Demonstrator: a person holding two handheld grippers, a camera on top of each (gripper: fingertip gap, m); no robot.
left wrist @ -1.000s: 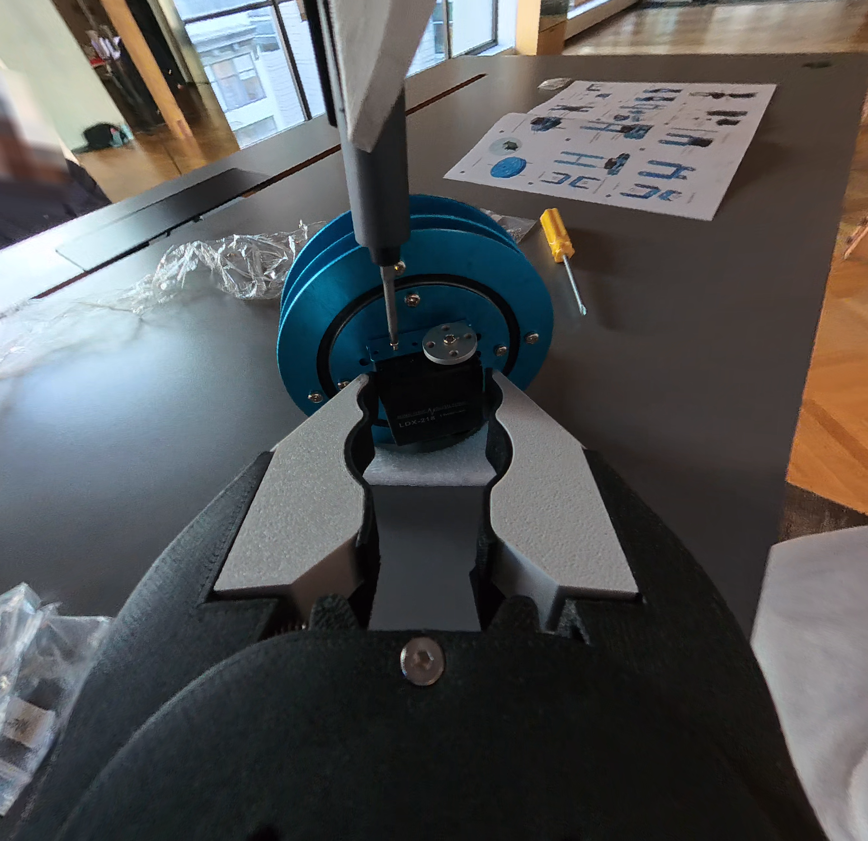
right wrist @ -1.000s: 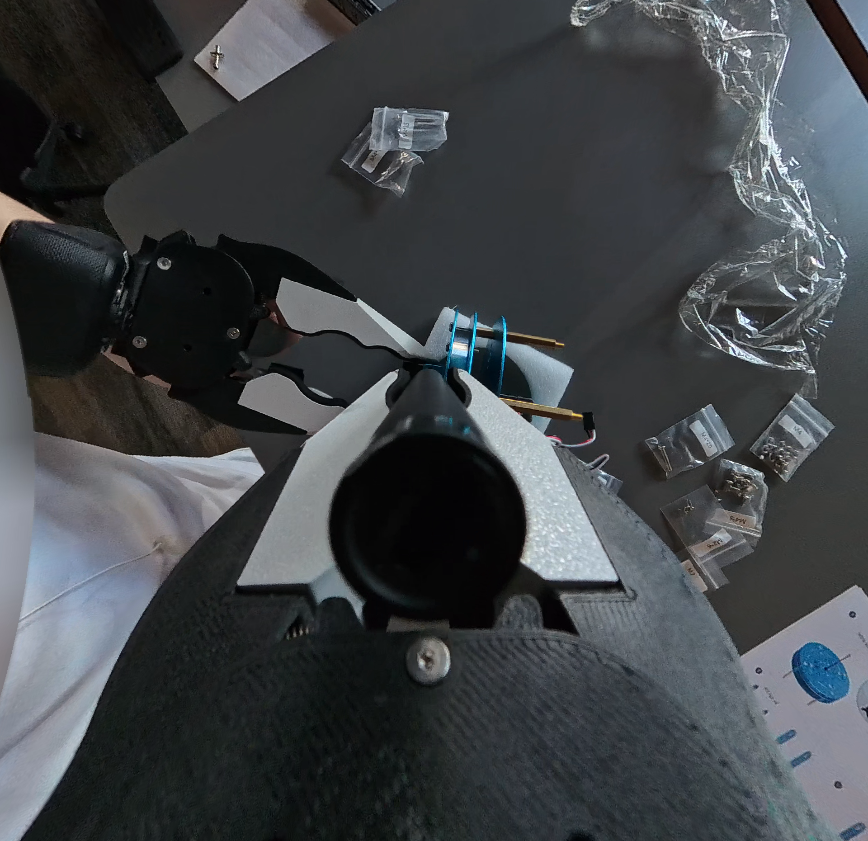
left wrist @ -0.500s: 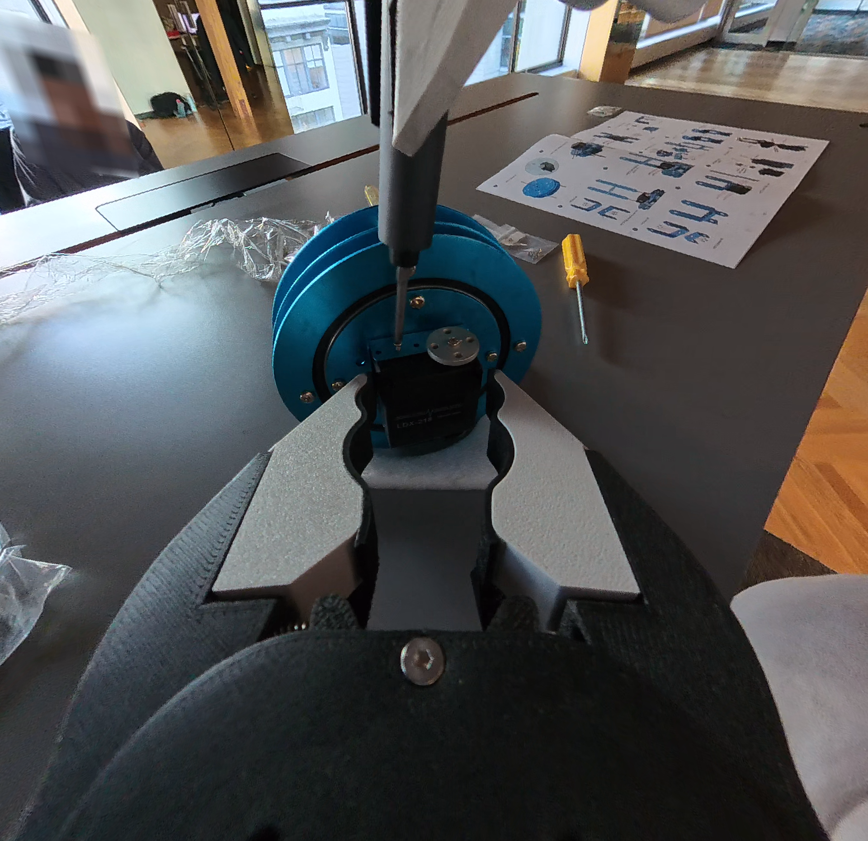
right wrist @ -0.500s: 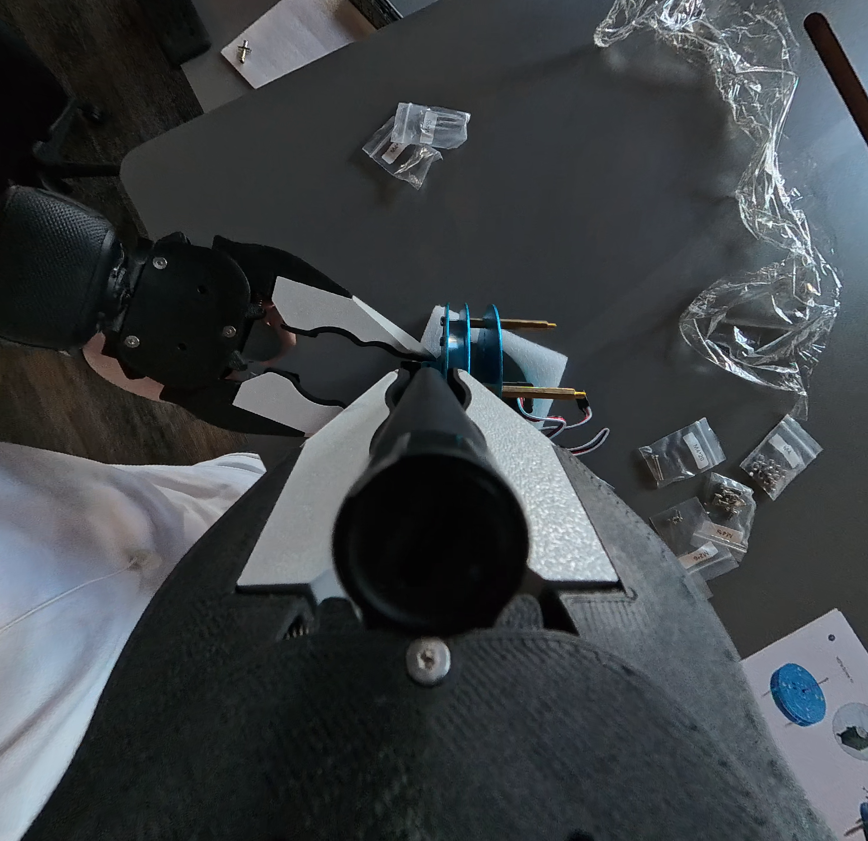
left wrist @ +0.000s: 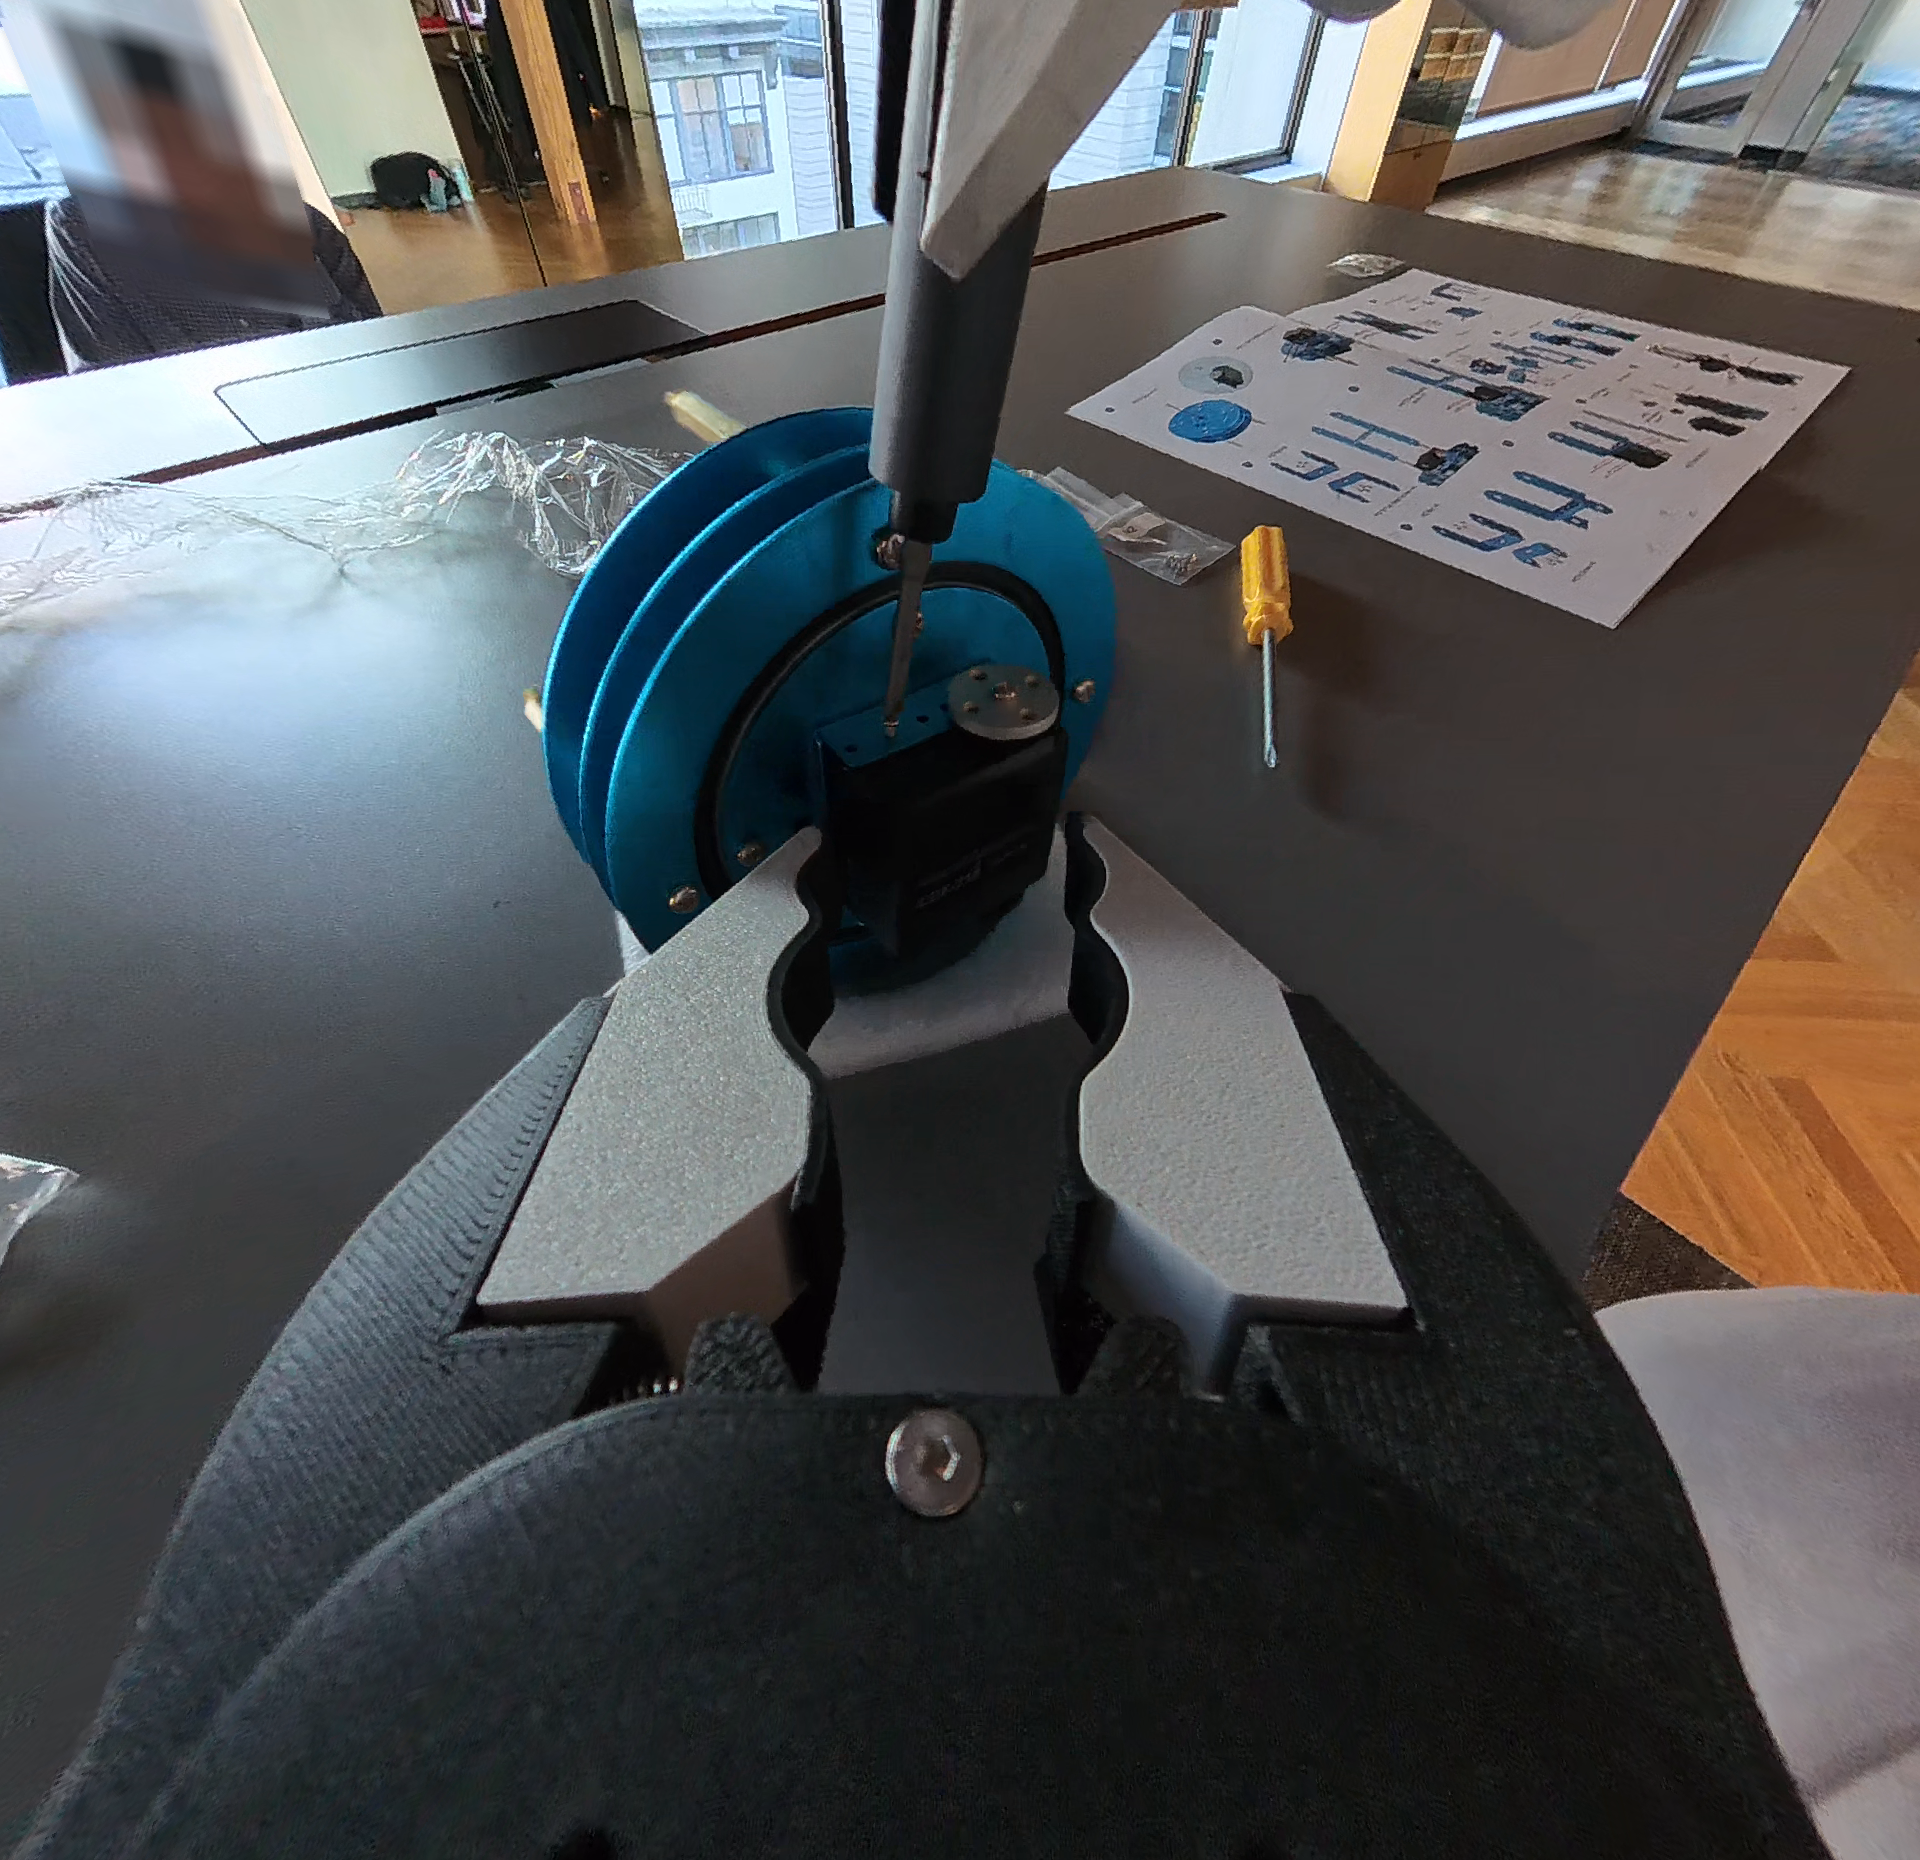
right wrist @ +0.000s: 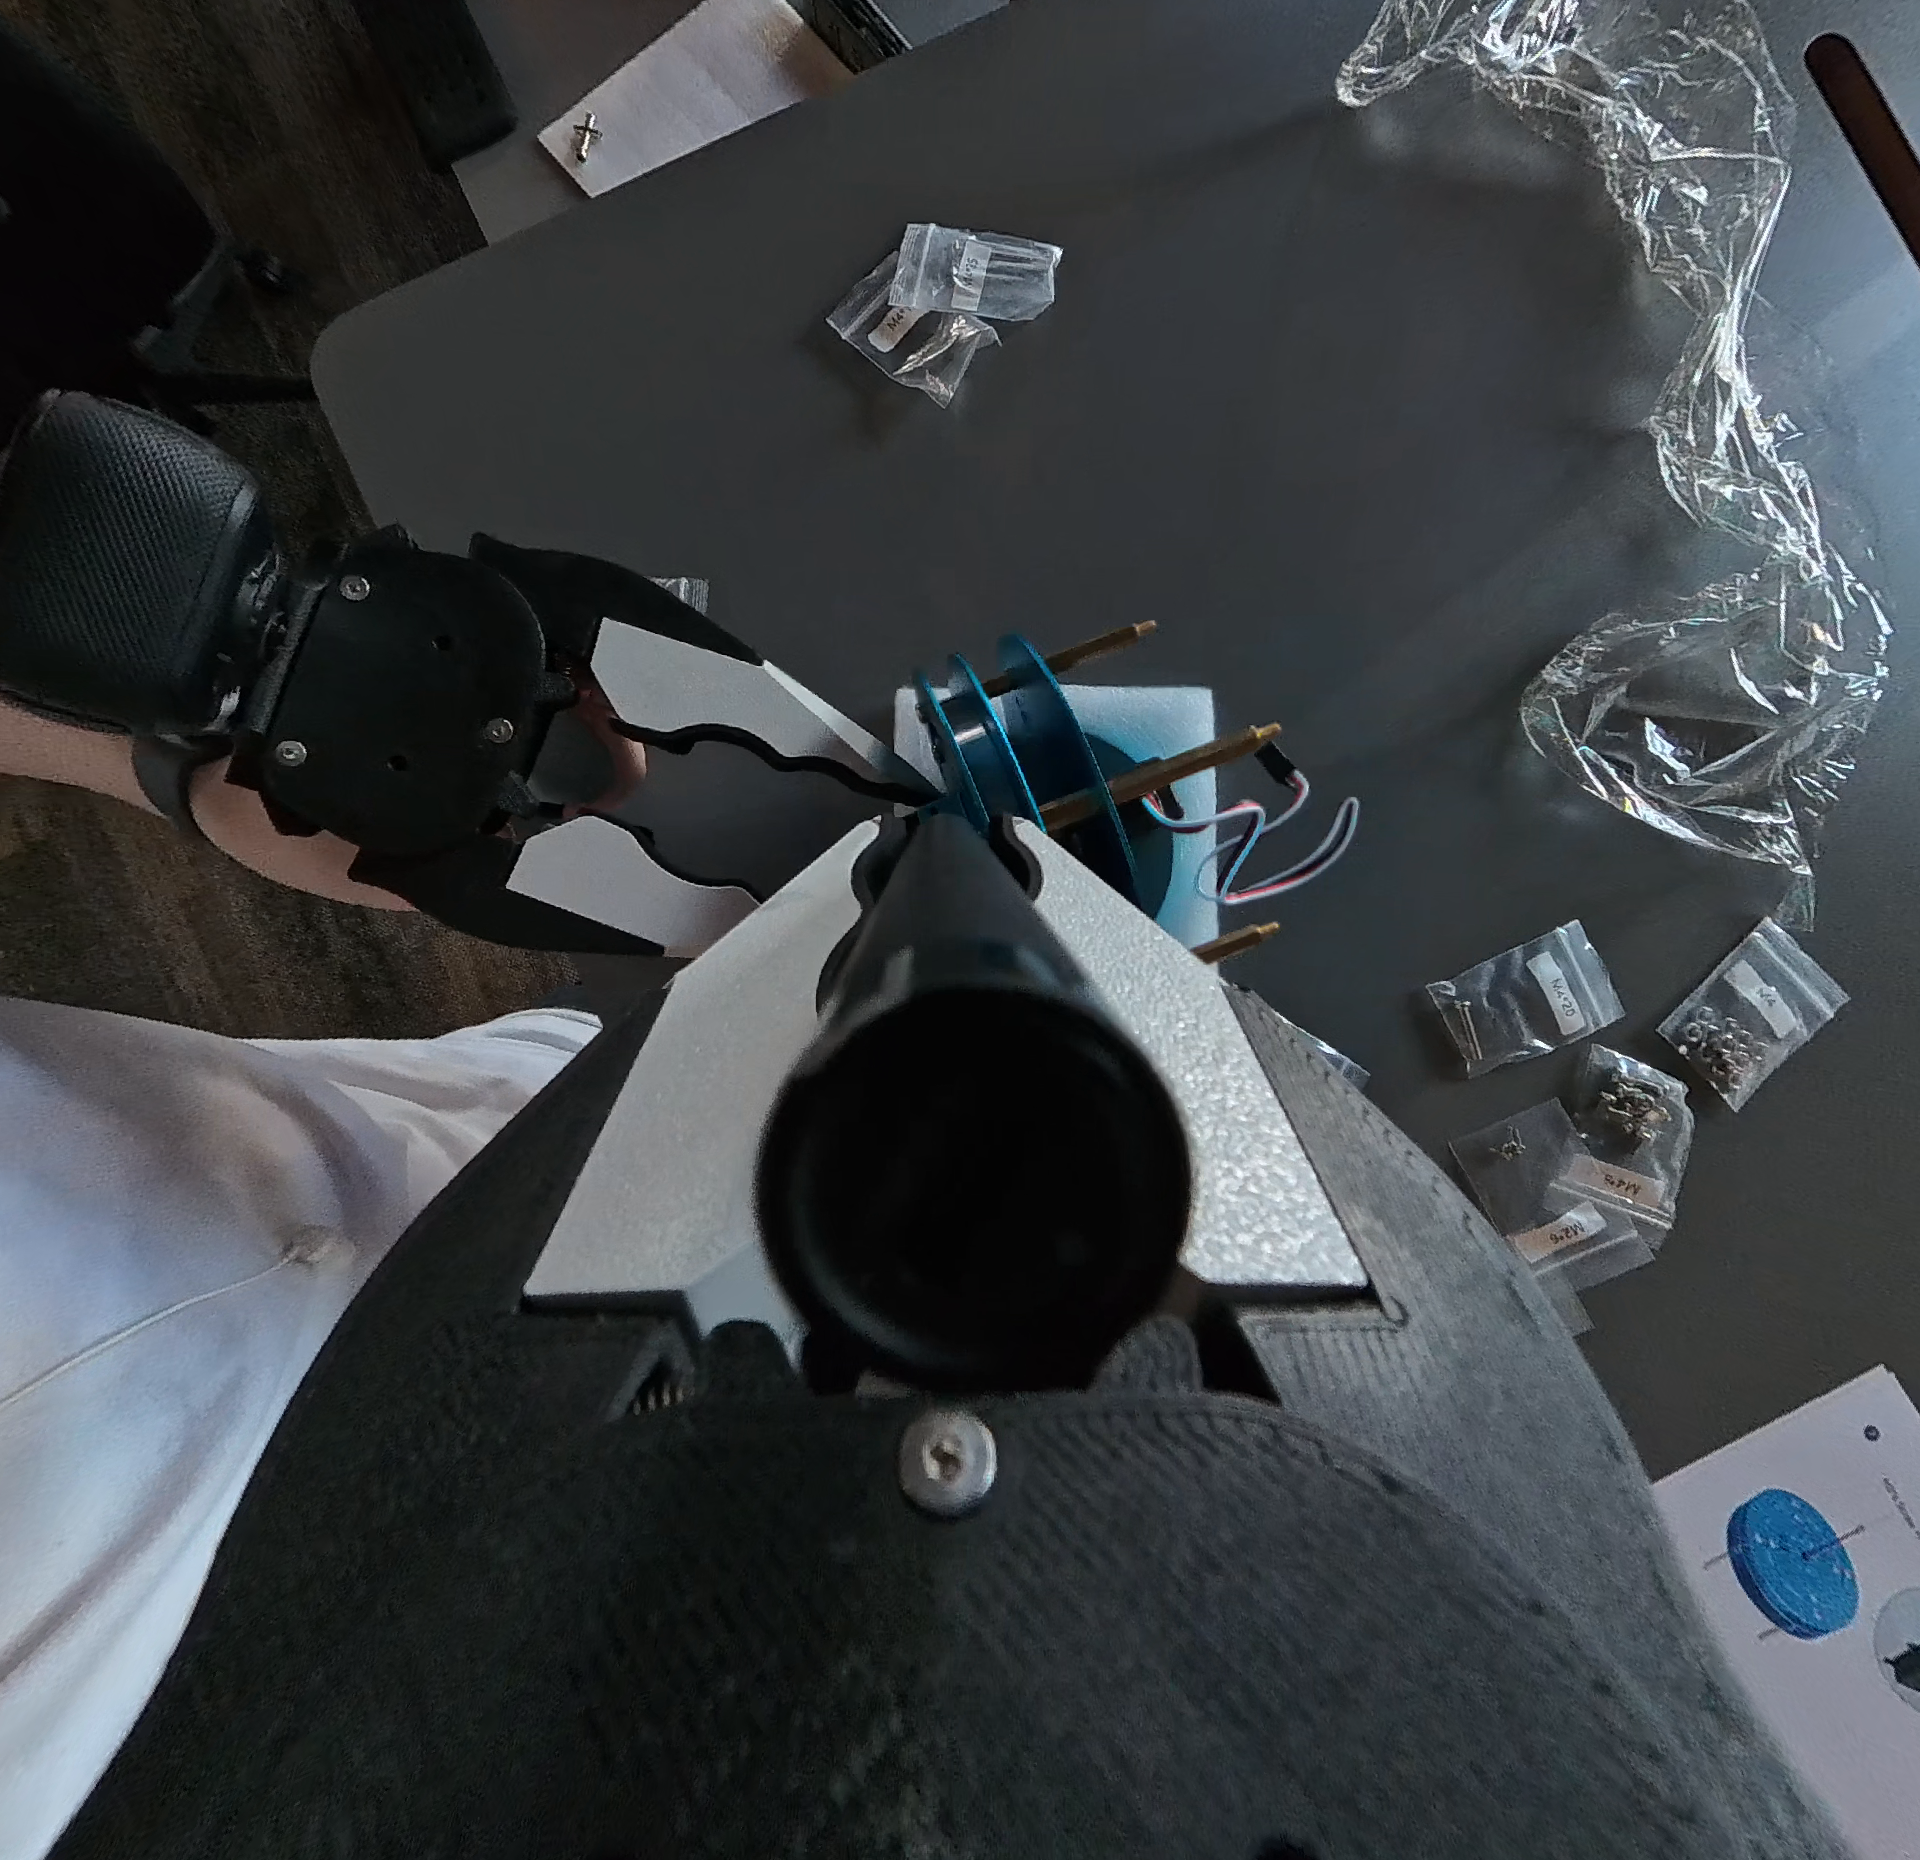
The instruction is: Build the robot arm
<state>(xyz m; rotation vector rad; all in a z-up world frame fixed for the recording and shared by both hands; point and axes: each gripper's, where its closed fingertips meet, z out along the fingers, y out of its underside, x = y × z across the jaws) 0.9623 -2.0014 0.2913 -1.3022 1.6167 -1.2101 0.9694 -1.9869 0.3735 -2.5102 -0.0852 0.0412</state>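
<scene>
A blue stacked-disc assembly (left wrist: pixel 665 688) stands on edge on a white foam pad (left wrist: pixel 935 1021) on the dark table. A black servo (left wrist: pixel 940 823) is set in its face. My left gripper (left wrist: pixel 940 854) is shut on the servo, one finger on each side. My right gripper (right wrist: pixel 940 834) is shut on a dark grey screwdriver (right wrist: pixel 977 1166) and holds it pointing down from above. The screwdriver's bit (left wrist: pixel 902 657) rests on the blue bracket on top of the servo. In the right wrist view the discs (right wrist: pixel 982 730) show edge-on, with brass standoffs (right wrist: pixel 1153 761) and coloured wires (right wrist: pixel 1278 844) behind them.
A yellow screwdriver (left wrist: pixel 1265 605) and a printed sheet (left wrist: pixel 1475 428) lie to the right of the assembly. Crumpled clear wrap (right wrist: pixel 1714 667) lies beyond it. Several small bags of hardware (right wrist: pixel 1558 1083) lie nearby, two more (right wrist: pixel 945 304) farther off. The table edge and wooden floor (left wrist: pixel 1787 1083) are on the right. My right fingertips sit around 9 cm from my left ones.
The left wrist view has swung so the discs now show more from their left side. The right wrist view has shifted and shows more of the wires. Both grips and the bit's place are unchanged.
</scene>
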